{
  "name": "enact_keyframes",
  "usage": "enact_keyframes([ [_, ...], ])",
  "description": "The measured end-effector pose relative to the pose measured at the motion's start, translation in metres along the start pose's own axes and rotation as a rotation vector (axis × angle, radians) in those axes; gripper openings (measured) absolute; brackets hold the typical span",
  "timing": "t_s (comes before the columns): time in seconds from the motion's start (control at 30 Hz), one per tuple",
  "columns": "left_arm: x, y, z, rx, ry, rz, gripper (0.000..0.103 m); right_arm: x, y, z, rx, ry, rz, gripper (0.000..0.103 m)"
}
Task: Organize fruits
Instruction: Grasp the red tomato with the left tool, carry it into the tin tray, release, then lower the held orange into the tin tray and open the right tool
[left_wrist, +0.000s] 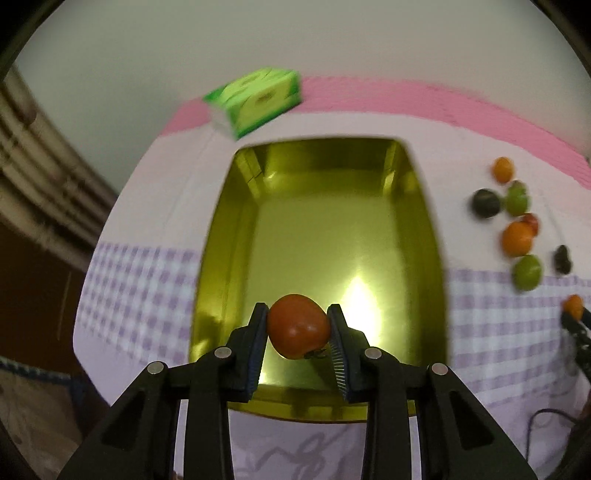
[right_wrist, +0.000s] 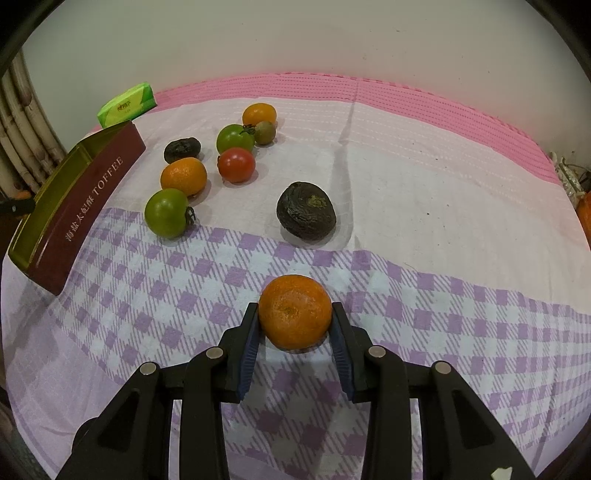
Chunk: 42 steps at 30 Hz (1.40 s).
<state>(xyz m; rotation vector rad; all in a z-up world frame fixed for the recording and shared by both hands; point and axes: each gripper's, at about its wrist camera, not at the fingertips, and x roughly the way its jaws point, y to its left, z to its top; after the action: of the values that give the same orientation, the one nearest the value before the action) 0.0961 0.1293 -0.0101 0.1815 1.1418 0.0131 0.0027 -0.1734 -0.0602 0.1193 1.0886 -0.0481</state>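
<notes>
Gripping a red tomato (left_wrist: 298, 325) between its two ribbed pads, the left gripper (left_wrist: 297, 325) hangs over the near end of an open gold-lined tin (left_wrist: 229, 236); tomato's stem end faces down toward the camera side, fruit clear of the tin floor as far as the view shows. Tin otherwise holds nothing visible, bright glare on its bottom. Left wrist view is motion-blurred. Green tissue pack (left_wrist: 255, 101) lies beyond the tin's far left corner, on the pink edge of the cloth. Right gripper (right_wrist: 294, 325) clenched on an orange mandarin (right_wrist: 294, 312), pads pressing both flanks, over the purple-checked part of the tablecloth (right_wrist: 424, 177); cannot tell whether the mandarin rests on the cloth or is just off it. From the right wrist view the tin sits at far left, maroon outer wall lettered TOFFEE. Loose fruit on the pale band of cloth, to the tin's right: green tomato (right_wrist: 167, 213) nearest, a second mandarin (right_wrist: 183, 176) just behind it, small dark wrinkled fruit (right_wrist: 182, 149), another red tomato (right_wrist: 236, 164), second green tomato (right_wrist: 235, 138), small olive-brown fruit (right_wrist: 265, 132) touching a third mandarin (right_wrist: 259, 114). Larger dark wrinkled fruit (right_wrist: 306, 210) sits apart, toward the middle.
</notes>
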Motion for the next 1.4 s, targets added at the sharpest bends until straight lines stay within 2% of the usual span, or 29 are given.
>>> enact_keyframes([
  [0.3, 0.026, 0.019, -0.023, -0.028, 0.078, 0.005, 0.033, 0.001, 0.003, 0.001, -0.001, 0.006, -0.007, 0.035],
  [0.6, 0.034, 0.017, -0.027, -0.019, 0.106, 0.022, 0.034, -0.003, 0.000, 0.008, 0.025, 0.024, -0.021, 0.034],
  [0.8, 0.030, 0.018, -0.027, -0.029, 0.109, -0.003, 0.036, -0.023, 0.014, 0.029, -0.016, -0.022, -0.010, 0.034],
  [0.87, 0.026, 0.019, -0.026, -0.030, 0.092, -0.013, 0.040, -0.029, 0.027, 0.040, -0.051, -0.038, 0.014, 0.034],
  [0.9, 0.024, 0.020, -0.025, -0.032, 0.085, -0.021, 0.046, -0.031, 0.036, 0.047, -0.066, -0.045, 0.033, 0.034],
  [0.97, 0.017, 0.023, -0.024, -0.041, 0.063, -0.040, 0.048, -0.032, 0.056, 0.059, -0.096, -0.052, 0.090, 0.034],
  [1.07, 0.001, 0.034, -0.022, -0.067, -0.005, -0.058, 0.049, -0.033, 0.096, 0.075, -0.154, -0.063, 0.171, 0.034],
  [1.13, -0.013, 0.045, -0.021, -0.104, -0.060, -0.062, 0.057, -0.031, 0.125, 0.086, -0.201, -0.067, 0.229, 0.034],
  [1.2, -0.024, 0.057, -0.022, -0.143, -0.100, -0.043, 0.062, -0.026, 0.153, 0.093, -0.257, -0.068, 0.269, 0.034],
  [1.27, -0.030, 0.069, -0.026, -0.182, -0.117, 0.007, 0.063, -0.021, 0.179, 0.097, -0.306, -0.063, 0.292, 0.034],
  [1.4, -0.025, 0.091, -0.036, -0.267, -0.088, 0.054, 0.064, -0.011, 0.216, 0.094, -0.373, -0.036, 0.318, 0.034],
])
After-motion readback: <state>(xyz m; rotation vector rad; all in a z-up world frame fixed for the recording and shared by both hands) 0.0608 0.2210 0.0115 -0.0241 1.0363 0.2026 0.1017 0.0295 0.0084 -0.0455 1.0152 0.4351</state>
